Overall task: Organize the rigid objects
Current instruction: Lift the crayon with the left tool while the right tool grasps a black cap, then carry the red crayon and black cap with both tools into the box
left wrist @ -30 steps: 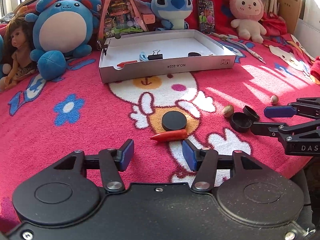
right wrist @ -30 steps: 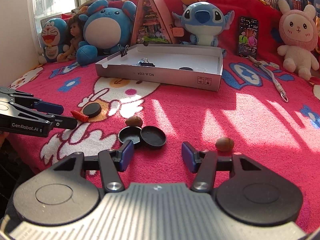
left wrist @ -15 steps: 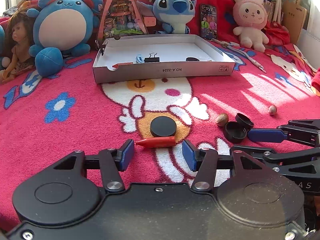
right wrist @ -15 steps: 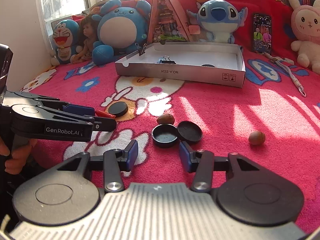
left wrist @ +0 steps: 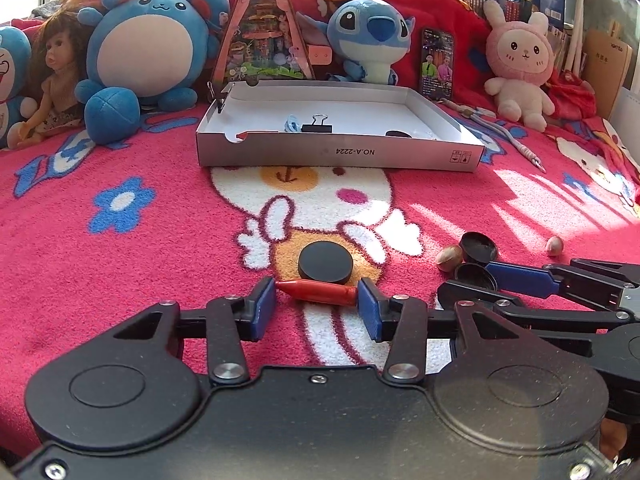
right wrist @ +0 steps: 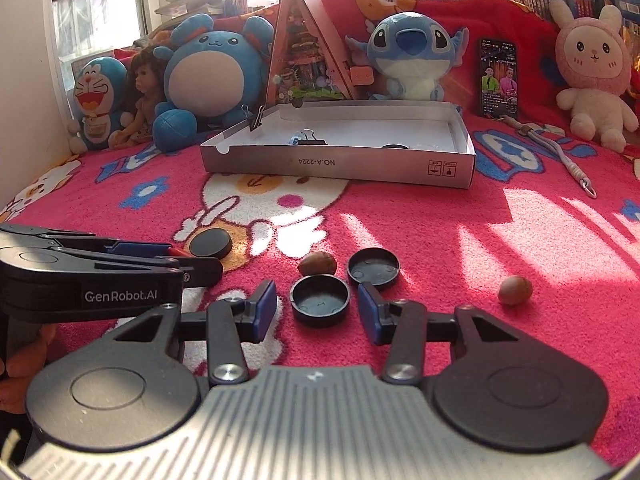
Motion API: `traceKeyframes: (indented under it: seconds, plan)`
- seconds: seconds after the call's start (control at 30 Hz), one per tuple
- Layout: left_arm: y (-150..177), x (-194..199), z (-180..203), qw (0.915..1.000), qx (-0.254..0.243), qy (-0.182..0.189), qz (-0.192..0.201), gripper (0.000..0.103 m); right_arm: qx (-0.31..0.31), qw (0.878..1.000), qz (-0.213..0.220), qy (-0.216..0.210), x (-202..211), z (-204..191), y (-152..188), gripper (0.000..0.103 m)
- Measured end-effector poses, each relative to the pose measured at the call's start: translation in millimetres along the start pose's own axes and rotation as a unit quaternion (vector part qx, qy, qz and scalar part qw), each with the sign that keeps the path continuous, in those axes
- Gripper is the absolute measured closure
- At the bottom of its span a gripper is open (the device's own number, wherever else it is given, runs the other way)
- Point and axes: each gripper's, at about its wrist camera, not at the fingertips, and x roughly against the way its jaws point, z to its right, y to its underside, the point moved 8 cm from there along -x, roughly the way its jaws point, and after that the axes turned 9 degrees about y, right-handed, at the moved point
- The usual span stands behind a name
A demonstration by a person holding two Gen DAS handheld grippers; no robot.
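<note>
Since a second ago both claws have narrowed and crept closer to their targets. The red crayon (left wrist: pixel 318 291) lies just in front of the black disc (left wrist: pixel 325 262), spanning lengthwise between the left claw (left wrist: pixel 316 308) pads, which are closing and about touching its ends; gripped end to end, it could pivot or pop out. Right of the disc, the right claw (right wrist: pixel 317 310) is closing, half-wide, around the nearer black cap (right wrist: pixel 320 300), not yet touching.
</note>
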Motion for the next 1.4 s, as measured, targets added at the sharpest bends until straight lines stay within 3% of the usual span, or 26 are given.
traceKeyframes:
  seconds: [0.13,0.63,0.9,1.4]
  plan:
    - [1,2,1,1.0000,-0.004,-0.001,0.004,0.060,0.005,1.000,0.000,-0.001,0,-3,0,0.066]
    - [-5,11,2,0.9999,-0.004,0.002,0.013,0.060,0.005,1.000,0.008,-0.017,8,-7,-5,0.066]
    - [-19,11,-5,0.9997,0.007,-0.006,0.023,0.061,-0.005,1.000,0.015,-0.004,8,1,-15,0.066]
    - [-88,-5,-16,0.9984,0.008,-0.008,0.055,0.061,-0.055,0.998,0.027,0.031,-17,36,-68,0.066]
